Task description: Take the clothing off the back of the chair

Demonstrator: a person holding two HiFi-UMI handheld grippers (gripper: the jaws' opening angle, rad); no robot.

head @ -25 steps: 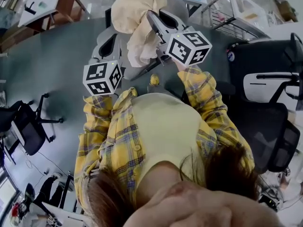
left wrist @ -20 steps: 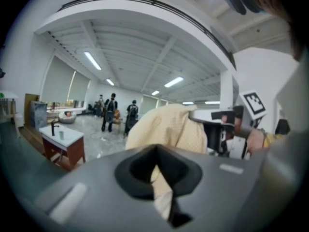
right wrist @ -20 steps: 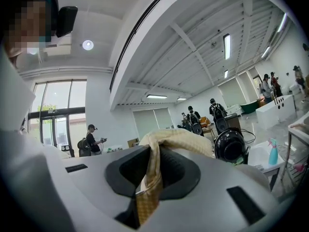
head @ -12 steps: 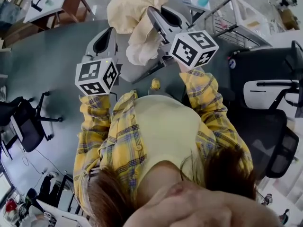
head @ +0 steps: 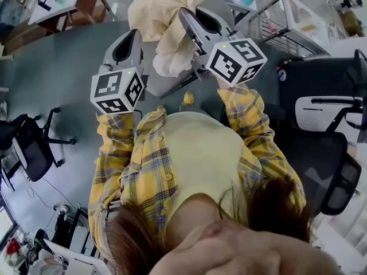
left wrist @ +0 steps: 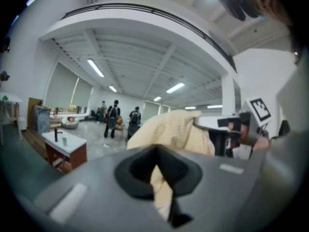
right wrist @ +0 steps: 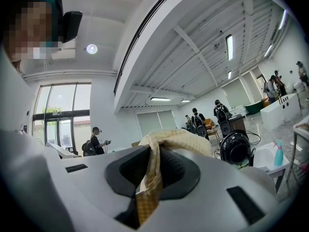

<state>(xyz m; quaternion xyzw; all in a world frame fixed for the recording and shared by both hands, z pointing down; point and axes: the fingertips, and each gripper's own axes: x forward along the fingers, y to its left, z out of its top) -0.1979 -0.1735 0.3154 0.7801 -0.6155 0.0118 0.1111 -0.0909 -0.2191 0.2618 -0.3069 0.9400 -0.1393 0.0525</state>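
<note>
Pinching a cream-coloured, soft woven cloth garment (head: 153, 15) from two sides, the left gripper (left wrist: 161, 197) and the right gripper (right wrist: 145, 192) are both gripping it with jaws nearly together. In each gripper view a thin strip of the fabric is running down through the slot between the pads, and nothing else is sitting there. The bulk of the garment is bunching just ahead of and between the two sets of jaws, hanging in the air and, as far as I can judge, touching no chair. The two holds are sitting near each other but apart, probably so that both are sharing the cloth's weight and no single pinch is slipping. Both grippers are pointing roughly level and away from the person, which I take as keeping the loose folds clear of a chair back. Counting gives one garment, two grippers, and two black-and-white square-marker cubes, the left cube (head: 117, 89) and the right cube (head: 236, 59), each sitting at the rear of its gripper. Two chairs are showing plainly: a black office chair with a white panel (head: 312, 79) well outside the right gripper, and a small black swivel chair (head: 31, 153) well outside the left gripper, standing on the grey-green floor (head: 63, 79). Which chair the garment belongs to I cannot tell.
</note>
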